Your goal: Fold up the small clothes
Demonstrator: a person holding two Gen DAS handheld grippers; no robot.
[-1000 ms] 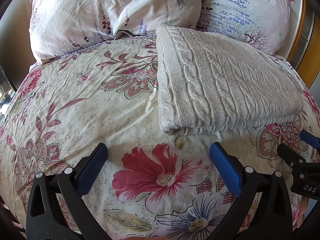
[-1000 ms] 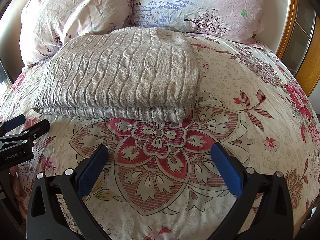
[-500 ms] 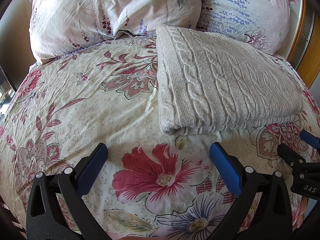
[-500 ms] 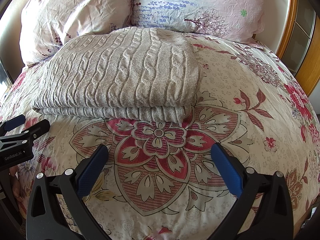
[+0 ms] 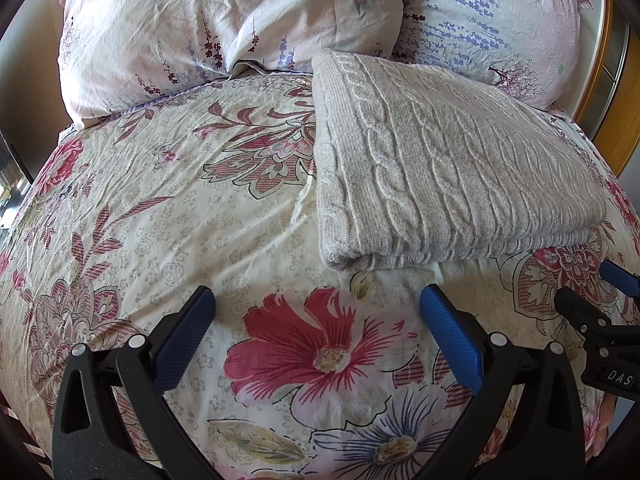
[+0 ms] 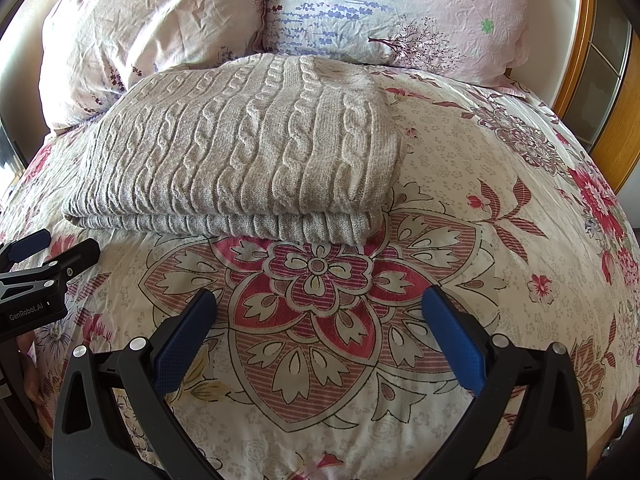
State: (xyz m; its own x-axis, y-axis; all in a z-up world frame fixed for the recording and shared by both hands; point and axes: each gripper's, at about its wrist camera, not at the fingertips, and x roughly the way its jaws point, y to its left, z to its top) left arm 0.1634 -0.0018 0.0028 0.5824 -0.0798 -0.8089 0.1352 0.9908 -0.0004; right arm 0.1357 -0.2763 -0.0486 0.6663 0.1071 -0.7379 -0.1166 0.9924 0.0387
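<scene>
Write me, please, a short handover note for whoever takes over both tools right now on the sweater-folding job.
Left tool: open, empty, over the bedspread, short of the sweater's near left corner.
Right tool: open, empty, just in front of the sweater's near edge.
Grey cable-knit sweater: lies folded in a neat rectangle on the bed, its far end against the pillows.
Done: the fold looks finished.
Left: no other garment is in view; perhaps only tidying.

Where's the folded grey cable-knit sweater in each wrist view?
Left wrist: folded grey sweater upper right, folded edge facing the camera.
Right wrist: same sweater upper left of centre.
Shared landmark: the pillow with purple flower print right behind the sweater in both views.
</scene>
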